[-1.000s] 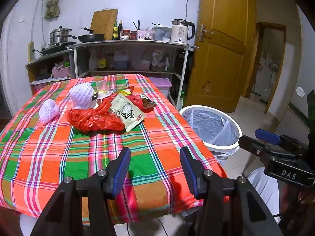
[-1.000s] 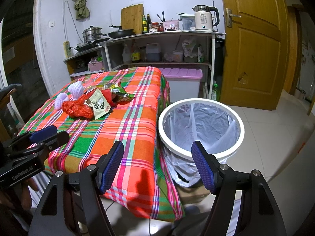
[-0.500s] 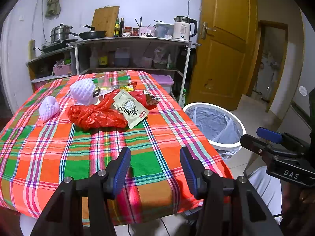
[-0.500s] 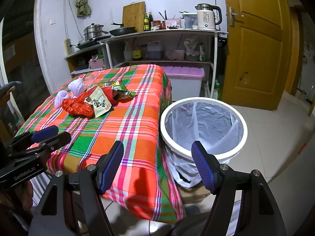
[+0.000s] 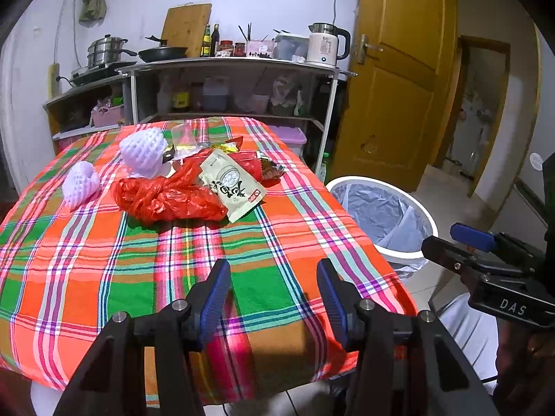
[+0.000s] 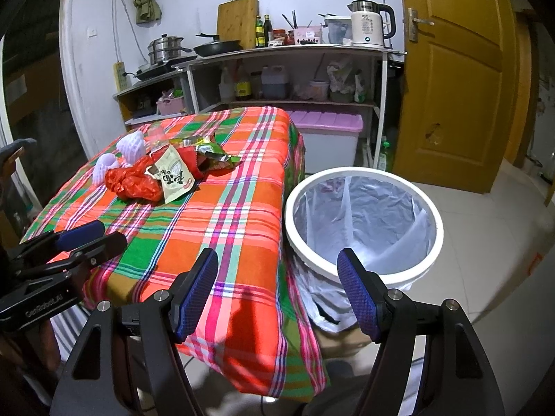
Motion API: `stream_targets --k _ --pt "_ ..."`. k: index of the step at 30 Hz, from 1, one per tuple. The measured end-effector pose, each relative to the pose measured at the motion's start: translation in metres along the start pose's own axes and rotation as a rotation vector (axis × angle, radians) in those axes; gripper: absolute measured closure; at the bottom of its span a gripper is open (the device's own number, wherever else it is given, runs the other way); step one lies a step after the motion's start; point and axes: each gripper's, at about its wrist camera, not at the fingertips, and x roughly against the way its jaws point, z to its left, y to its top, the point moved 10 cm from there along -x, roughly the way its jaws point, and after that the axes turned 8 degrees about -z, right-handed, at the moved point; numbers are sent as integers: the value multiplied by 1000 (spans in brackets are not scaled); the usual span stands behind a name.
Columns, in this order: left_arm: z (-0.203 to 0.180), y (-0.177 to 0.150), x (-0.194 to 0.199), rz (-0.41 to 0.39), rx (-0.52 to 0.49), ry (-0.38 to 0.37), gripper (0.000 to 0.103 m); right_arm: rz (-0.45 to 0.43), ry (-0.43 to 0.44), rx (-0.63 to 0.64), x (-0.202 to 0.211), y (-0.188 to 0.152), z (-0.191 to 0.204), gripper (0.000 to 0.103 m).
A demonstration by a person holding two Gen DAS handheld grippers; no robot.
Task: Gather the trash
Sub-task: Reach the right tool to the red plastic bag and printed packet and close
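A pile of trash lies on the plaid table [image 5: 104, 277]: a crumpled red plastic bag [image 5: 166, 199], a beige snack packet [image 5: 234, 187], red and foil wrappers [image 5: 263, 168], a clear bag [image 5: 185, 138] and two white foam fruit nets [image 5: 142, 150] [image 5: 81, 183]. The pile also shows in the right wrist view [image 6: 163, 176]. A white trash bin [image 6: 364, 222] with a clear liner stands on the floor right of the table. My left gripper [image 5: 274, 284] is open and empty over the table's near edge. My right gripper [image 6: 277, 287] is open and empty between the table corner and the bin.
A shelf unit [image 5: 229, 69] with pots, bottles and a kettle [image 5: 326, 46] stands behind the table. A purple-lidded storage box [image 6: 326, 131] sits under it. A wooden door [image 5: 399, 79] is at the right. Tiled floor [image 6: 485, 242] surrounds the bin.
Both grippers have moved a little forward toward the table and the bin. Both stay open and empty. The trash has not moved.
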Motion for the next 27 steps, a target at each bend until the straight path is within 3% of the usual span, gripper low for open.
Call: stream_targets --k 7,21,27 --pt "20 0 -11 21 31 28 52 23 40 21 -18 3 12 31" --pt "105 29 -28 -1 141 157 52 79 209 100 -91 28 70 31" --pt "133 41 -42 -5 200 178 43 111 261 116 -125 36 90 31"
